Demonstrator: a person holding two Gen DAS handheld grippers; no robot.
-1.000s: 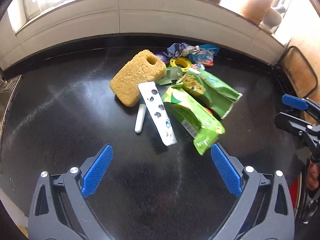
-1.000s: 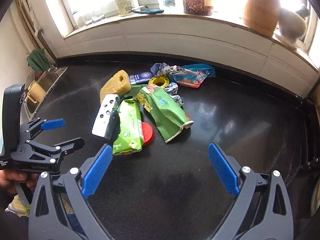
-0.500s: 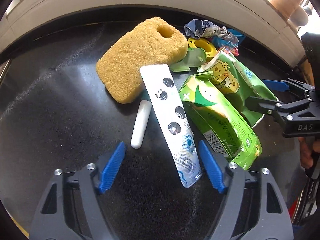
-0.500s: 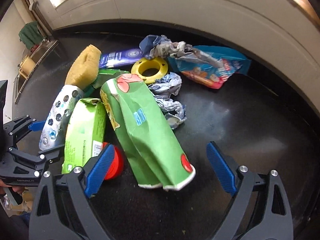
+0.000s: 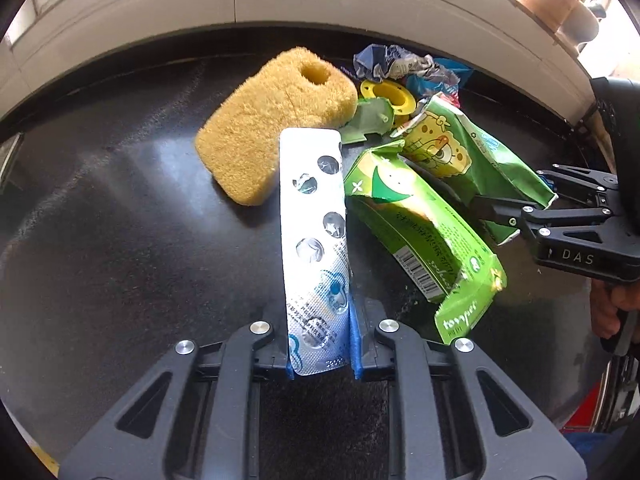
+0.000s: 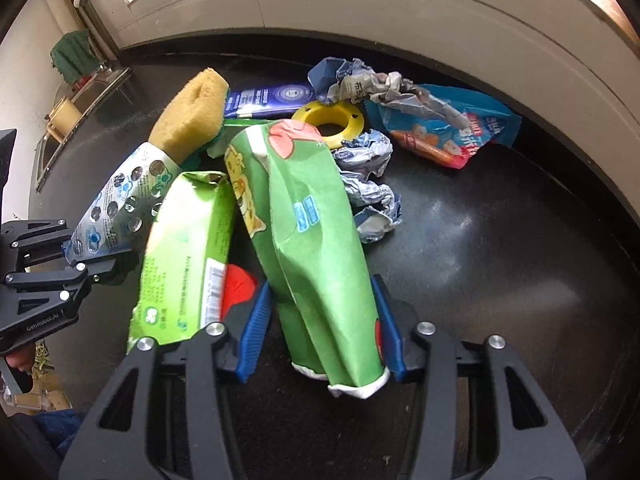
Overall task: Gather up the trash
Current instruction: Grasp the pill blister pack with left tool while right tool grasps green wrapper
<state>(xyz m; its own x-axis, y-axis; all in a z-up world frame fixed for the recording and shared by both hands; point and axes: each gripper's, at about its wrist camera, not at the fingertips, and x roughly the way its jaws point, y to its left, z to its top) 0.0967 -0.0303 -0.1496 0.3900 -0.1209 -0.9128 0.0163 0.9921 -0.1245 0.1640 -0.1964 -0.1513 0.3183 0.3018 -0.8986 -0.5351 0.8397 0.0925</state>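
Note:
A heap of trash lies on the black countertop (image 5: 100, 240). My left gripper (image 5: 320, 344) is shut on the near end of a silver blister pack (image 5: 314, 232), which also shows in the right wrist view (image 6: 120, 200). My right gripper (image 6: 320, 332) is shut on the near end of a long green snack bag (image 6: 304, 224), seen in the left wrist view (image 5: 472, 160) too. A green carton (image 5: 424, 240) lies between the two, also in the right wrist view (image 6: 184, 256).
A yellow sponge (image 5: 276, 120), a yellow ring (image 6: 328, 122), crumpled foil (image 6: 372, 184), a blue wrapper (image 6: 444, 128), a blue tube (image 6: 264, 98) and a red lid (image 6: 236, 284) lie around. A white tiled wall (image 6: 360, 8) runs behind. A sink (image 6: 80, 104) is far left.
Both grippers moved forward into the heap and closed: the left on the blister pack, the right on the green snack bag. The white tube beside the blister pack is out of sight.

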